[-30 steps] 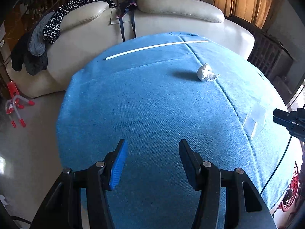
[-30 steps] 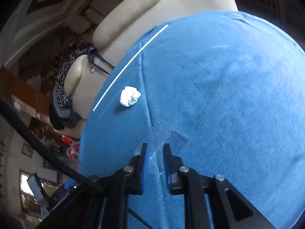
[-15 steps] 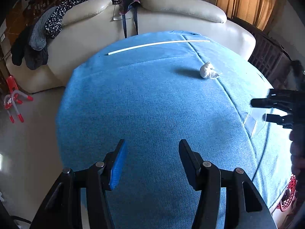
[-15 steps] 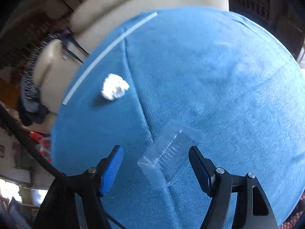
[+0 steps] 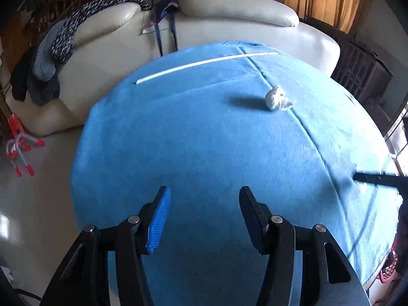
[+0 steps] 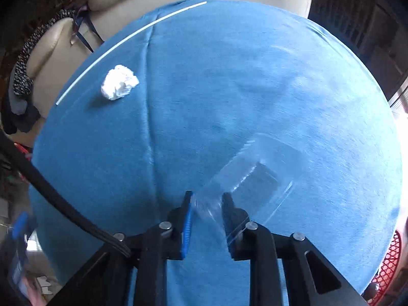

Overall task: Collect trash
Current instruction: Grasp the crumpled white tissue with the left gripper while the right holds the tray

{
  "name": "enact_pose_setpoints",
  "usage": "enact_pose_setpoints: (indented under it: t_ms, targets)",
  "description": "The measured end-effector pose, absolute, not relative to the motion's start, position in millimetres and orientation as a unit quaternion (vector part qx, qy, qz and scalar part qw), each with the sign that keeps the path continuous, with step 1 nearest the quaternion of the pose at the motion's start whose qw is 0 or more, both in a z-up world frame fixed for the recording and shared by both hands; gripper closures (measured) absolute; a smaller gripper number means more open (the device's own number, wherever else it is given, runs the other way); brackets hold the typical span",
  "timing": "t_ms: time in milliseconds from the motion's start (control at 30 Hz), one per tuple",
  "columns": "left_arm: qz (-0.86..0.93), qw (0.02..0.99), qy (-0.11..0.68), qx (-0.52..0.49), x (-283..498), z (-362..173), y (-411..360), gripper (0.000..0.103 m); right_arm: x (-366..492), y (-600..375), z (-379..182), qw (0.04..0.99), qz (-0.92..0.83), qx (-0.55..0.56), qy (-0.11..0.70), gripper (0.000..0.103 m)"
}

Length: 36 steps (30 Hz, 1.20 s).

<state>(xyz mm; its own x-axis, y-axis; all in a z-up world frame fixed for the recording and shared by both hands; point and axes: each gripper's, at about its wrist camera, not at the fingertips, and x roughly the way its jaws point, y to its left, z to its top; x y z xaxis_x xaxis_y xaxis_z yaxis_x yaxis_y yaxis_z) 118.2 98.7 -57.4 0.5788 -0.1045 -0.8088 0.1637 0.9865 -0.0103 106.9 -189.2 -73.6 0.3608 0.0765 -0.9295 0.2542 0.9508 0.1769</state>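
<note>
Plastic, clear and boxy, makes up the tray (image 6: pixel 257 176) caught at its near corner between the closed-in pads of the right gripper (image 6: pixel 206 201), whose jaws have just been closing on it (motion blur smears its ribbed edges). A crumpled white paper ball (image 6: pixel 119 86) lies well apart on the blue cloth (image 6: pixel 229 81) covering the desk, near a long white strip (image 6: pixel 122 40) at the far edge. The left gripper (image 5: pixel 202 199) hangs released over bare cloth, nothing between its pads. Behind stands a cream sofa (image 5: pixel 229 20) draped with dark clothes (image 5: pixel 48 63). A red basket (image 6: pixel 389 262) is cut off at the frame's edge.
</note>
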Motion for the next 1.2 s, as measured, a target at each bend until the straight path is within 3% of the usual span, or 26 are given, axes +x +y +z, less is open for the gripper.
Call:
enact_pose_setpoints:
  t_ms: [300, 467, 633, 667, 733, 767, 900, 1200]
  targets:
    - [-0.131, 0.883, 0.450, 0.012, 224.6, -44.6, 20.5, 0.046, 38.7, -243.2, -62.2, 0.818, -0.020, 0.181, 0.545, 0.086]
    - [-0.141, 0.873, 0.467, 0.022, 282.3, -61.7, -31.4, 0.045, 17.6, -253.1, -46.7, 0.821, 0.047, 0.223, 0.524, 0.086]
    - [-0.121, 0.860, 0.493, 0.056, 316.7, -92.3, -62.1, 0.045, -9.3, -291.3, -35.7, 0.832, 0.004, 0.238, 0.501, 0.084]
    - [-0.120, 0.857, 0.497, 0.067, 318.5, -98.8, -66.4, 0.045, -13.7, -298.5, -33.3, 0.834, 0.002, 0.246, 0.494, 0.084]
    - [-0.134, 0.852, 0.500, 0.076, 317.4, -106.9, -72.3, 0.072, -19.9, -309.2, -25.6, 0.841, -0.002, 0.253, 0.478, 0.084]
    - [-0.145, 0.855, 0.493, 0.074, 314.0, -106.1, -74.2, 0.076, -21.6, -313.0, -20.8, 0.847, -0.003, 0.254, 0.467, 0.084]
    - [-0.144, 0.863, 0.468, 0.128, 294.5, -102.8, -86.8, 0.078, -16.3, -326.4, -14.2, 0.844, 0.002, 0.302, 0.444, 0.083]
    - [-0.209, 0.859, 0.454, 0.117, 217.4, -80.4, -58.4, 0.078, 67.2, -338.3, -50.9, 0.836, -0.006, 0.332, 0.436, 0.081]
